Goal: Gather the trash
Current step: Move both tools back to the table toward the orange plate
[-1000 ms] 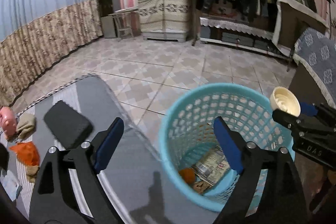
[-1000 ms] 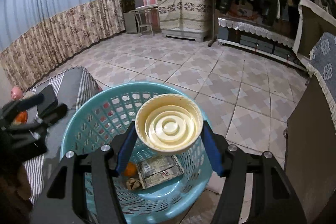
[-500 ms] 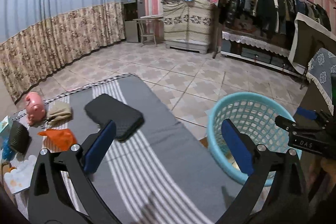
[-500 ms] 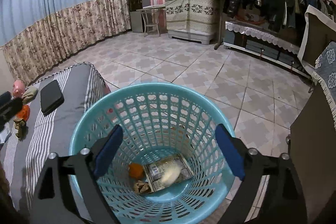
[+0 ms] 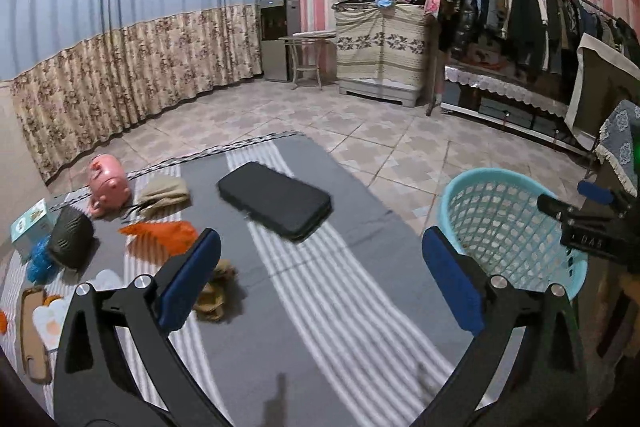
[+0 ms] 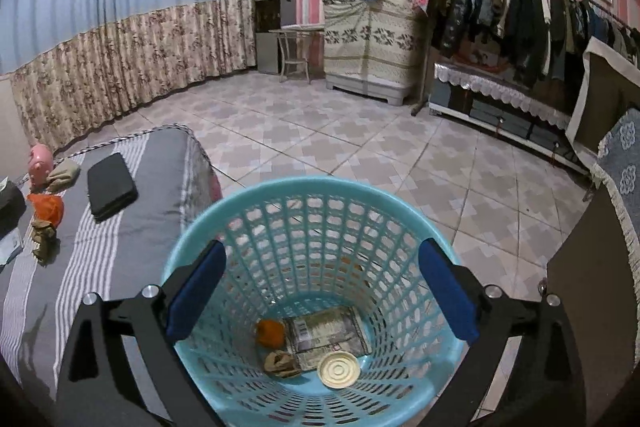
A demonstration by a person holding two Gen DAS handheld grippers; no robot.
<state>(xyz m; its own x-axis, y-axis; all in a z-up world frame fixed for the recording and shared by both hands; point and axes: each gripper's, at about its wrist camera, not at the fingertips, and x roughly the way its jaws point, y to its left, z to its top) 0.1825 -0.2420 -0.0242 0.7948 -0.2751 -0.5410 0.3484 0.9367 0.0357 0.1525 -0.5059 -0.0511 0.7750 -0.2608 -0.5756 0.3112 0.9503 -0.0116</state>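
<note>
The grey striped mattress occupies the lower left of both views and carries most of the loose items. The turquoise lattice basket stands on the tiled floor just beside the mattress edge. The right gripper hangs above the basket opening with its blue pads spread wide and nothing between them. The left gripper is positioned over the mattress, its pads likewise wide apart and empty. A black flat case lies on the mattress, well apart from the basket. An orange wrapper lies near the left pad, and a brown crumpled scrap lies just beside that pad. On the basket floor rest a printed paper packet, a small orange lump, a brown scrap and a cream round lid, the lid touching the packet's edge.
</note>
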